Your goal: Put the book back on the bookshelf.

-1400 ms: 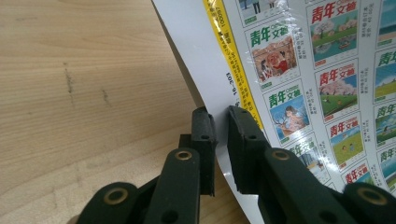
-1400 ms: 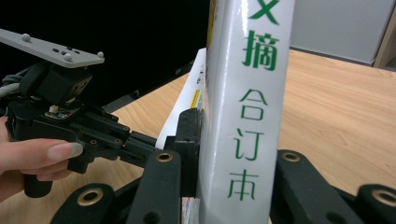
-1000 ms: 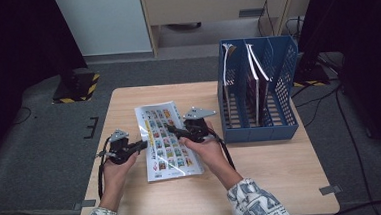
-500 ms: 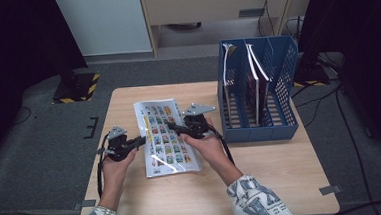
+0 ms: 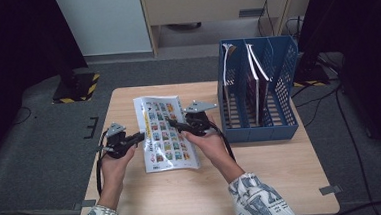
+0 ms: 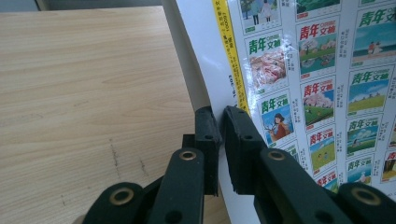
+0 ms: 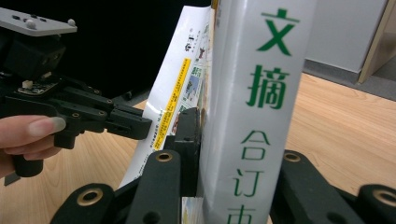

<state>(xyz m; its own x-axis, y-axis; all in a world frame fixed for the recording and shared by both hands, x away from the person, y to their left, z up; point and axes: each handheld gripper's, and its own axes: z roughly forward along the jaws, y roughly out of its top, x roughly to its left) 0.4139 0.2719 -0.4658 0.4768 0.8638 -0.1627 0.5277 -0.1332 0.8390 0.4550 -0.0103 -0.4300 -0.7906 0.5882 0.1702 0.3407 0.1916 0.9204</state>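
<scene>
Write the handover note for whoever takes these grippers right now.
Left gripper: shut on the magazine's left edge.
Right gripper: shut on its thick spine side.
Magazine: cover up on the table, its gripped edges lifted, left of the blue file rack.
Done: both grips set.
Left: probably lift it and stand it in the rack, which already holds other volumes.

Lab or studio, black curtains [image 5: 19,43], hazard-striped stand base [image 5: 77,88], floor cables [image 5: 347,128]

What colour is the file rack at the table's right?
Blue, a slotted file rack holding a few books; the high view shows it best.
</scene>
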